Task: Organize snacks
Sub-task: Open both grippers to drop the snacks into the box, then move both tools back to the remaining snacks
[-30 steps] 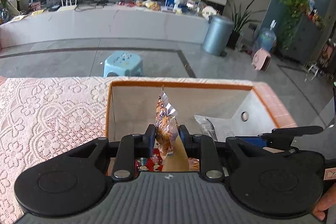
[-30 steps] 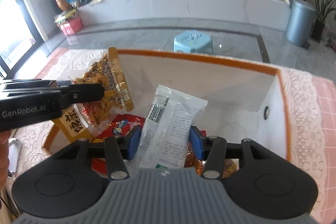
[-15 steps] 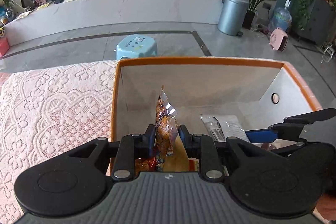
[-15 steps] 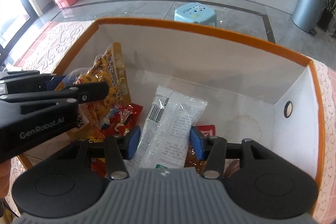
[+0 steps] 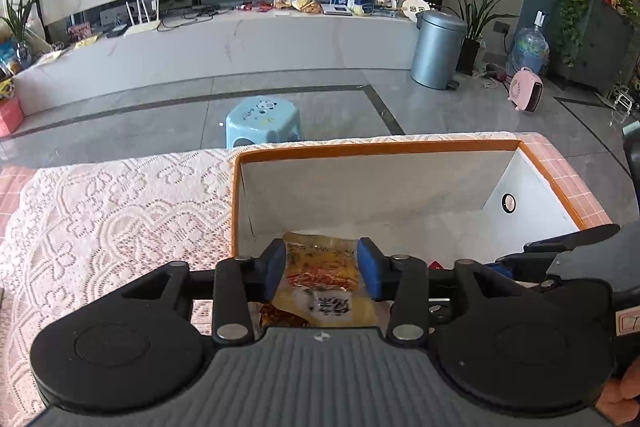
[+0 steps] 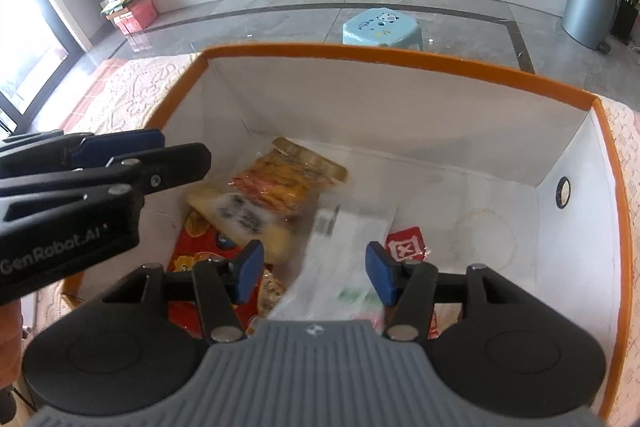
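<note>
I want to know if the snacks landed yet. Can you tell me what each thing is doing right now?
Left claw: just opened, pads off the snack.
Yellow snack pack: lying flat in the box, released.
Right claw: just opened wider, holding nothing.
White packet: blurred, lying tilted on the other snacks, not gripped.
Red packet: lying on the box floor.
Box: open-topped, partly filled.

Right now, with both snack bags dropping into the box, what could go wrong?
1. The white bag looks blurred, as if falling, between the open right claw, whose jaws have just been opening; it might snag on a pad.
2. The yellow bag lies tilted on other snacks and could slide.
3. The left claw, which has just been opening too, hangs close to the box wall and might bump it.
</note>
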The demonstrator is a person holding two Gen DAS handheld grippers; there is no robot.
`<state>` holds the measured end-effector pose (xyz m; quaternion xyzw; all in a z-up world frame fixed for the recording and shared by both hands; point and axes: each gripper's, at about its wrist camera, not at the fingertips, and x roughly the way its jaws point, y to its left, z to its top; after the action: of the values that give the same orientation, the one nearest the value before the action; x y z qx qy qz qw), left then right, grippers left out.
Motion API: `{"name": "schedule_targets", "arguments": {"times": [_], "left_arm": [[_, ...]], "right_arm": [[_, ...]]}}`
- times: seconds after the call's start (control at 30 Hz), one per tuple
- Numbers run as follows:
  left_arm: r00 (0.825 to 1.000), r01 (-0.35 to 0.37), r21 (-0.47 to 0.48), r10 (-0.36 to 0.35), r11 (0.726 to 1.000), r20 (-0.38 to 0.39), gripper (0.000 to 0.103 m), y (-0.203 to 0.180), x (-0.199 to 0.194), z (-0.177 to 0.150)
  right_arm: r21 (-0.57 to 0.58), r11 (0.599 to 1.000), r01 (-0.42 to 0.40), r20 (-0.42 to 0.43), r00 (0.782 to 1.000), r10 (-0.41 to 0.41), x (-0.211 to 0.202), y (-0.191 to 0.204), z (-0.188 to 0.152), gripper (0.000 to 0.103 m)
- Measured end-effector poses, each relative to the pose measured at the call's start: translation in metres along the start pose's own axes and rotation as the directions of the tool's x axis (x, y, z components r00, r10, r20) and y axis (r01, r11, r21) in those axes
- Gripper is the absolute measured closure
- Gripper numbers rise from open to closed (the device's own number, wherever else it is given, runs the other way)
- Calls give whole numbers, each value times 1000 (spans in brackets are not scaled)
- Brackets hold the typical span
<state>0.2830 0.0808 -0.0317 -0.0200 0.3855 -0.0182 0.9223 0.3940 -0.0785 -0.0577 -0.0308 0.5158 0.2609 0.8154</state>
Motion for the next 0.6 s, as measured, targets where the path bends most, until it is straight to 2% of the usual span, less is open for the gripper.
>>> {"name": "schedule_targets", "arguments": {"times": [0.13, 0.37, 0.6], "left_arm": [[1000, -1, 0, 1, 1000, -11, 49, -3, -10, -1], [1000, -3, -55, 3, 998, -11, 44, -1, -39, -9], [996, 11, -74, -4, 997, 92, 42, -3, -88, -32]], "right_arm": [[-16, 1000, 18, 11, 1000, -18, -13, 8, -4, 44], [-9, 998, 62, 43, 997, -61, -48, 16, -17, 37], [12, 997, 73, 150, 986, -74, -100, 23, -46, 36]]}}
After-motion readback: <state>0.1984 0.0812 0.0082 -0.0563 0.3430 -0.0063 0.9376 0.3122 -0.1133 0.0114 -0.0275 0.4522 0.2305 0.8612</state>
